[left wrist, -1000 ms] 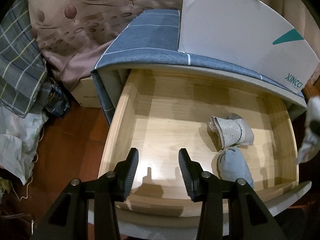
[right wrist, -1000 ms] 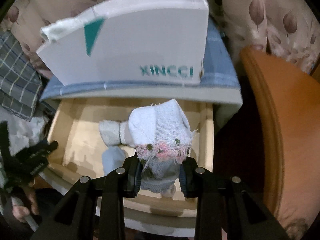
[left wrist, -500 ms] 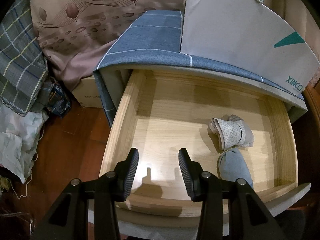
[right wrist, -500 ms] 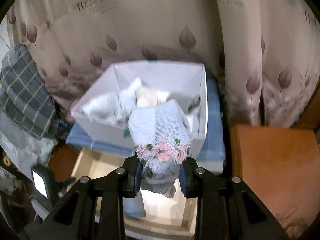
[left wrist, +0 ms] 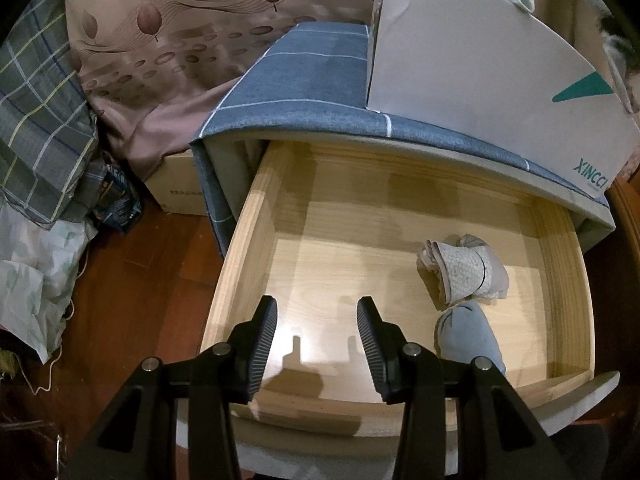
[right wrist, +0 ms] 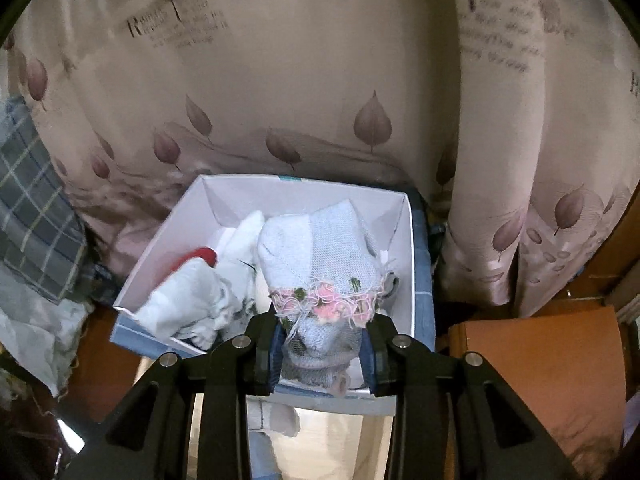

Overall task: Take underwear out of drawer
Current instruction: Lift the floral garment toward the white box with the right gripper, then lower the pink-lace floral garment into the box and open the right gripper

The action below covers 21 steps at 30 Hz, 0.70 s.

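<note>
While drawer [left wrist: 400, 240] stands open:
Right hand-held gripper [right wrist: 320, 344]: clamped on lace-trimmed underwear [right wrist: 320, 256], above white box [right wrist: 404, 248].
Left hand-held gripper [left wrist: 317, 320]: fingers apart, nothing between.
Drawer, 3 o'clock: two rolled pieces [left wrist: 464, 272].

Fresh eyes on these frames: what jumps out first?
The right gripper is shut on a pale bundle with a pink flower trim, held over the open white box of clothes. Below, the left gripper hangs empty over the open drawer, where two rolled bundles lie at the right.
</note>
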Tool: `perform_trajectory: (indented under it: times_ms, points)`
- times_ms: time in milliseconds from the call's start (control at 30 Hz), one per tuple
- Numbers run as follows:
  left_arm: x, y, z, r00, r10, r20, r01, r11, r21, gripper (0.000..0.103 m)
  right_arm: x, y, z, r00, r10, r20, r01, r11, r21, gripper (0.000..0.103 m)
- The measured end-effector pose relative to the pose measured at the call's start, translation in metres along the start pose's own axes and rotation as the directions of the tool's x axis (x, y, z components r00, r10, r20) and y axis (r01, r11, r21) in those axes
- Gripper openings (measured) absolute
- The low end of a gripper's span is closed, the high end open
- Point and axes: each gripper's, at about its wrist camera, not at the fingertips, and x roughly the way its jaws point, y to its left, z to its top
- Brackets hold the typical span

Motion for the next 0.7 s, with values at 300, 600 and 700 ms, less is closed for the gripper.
perform_trajectory:
  times_ms: [300, 600, 700]
  points:
    - [-0.001, 0.003, 0.000, 1.000, -0.005, 0.006, 0.006, 1.000, -0.009, 0.042, 0.054, 0.000, -0.005, 0.993, -0.037, -0.112, 0.036, 0.999, -0.009, 0.030]
    - [0.000, 0.002, 0.001, 1.000, -0.008, 0.004, 0.008, 1.000, -0.005, 0.042, 0.086, 0.002, -0.016, 0.981, -0.052, -0.187, 0.051, 0.999, -0.011, 0.032]
    - [0.001, 0.001, 0.001, 1.000, -0.009, 0.003, 0.009, 1.000, -0.005, 0.042, 0.088, 0.002, -0.018, 0.981, -0.052, -0.189, 0.051, 0.999, -0.009, 0.041]
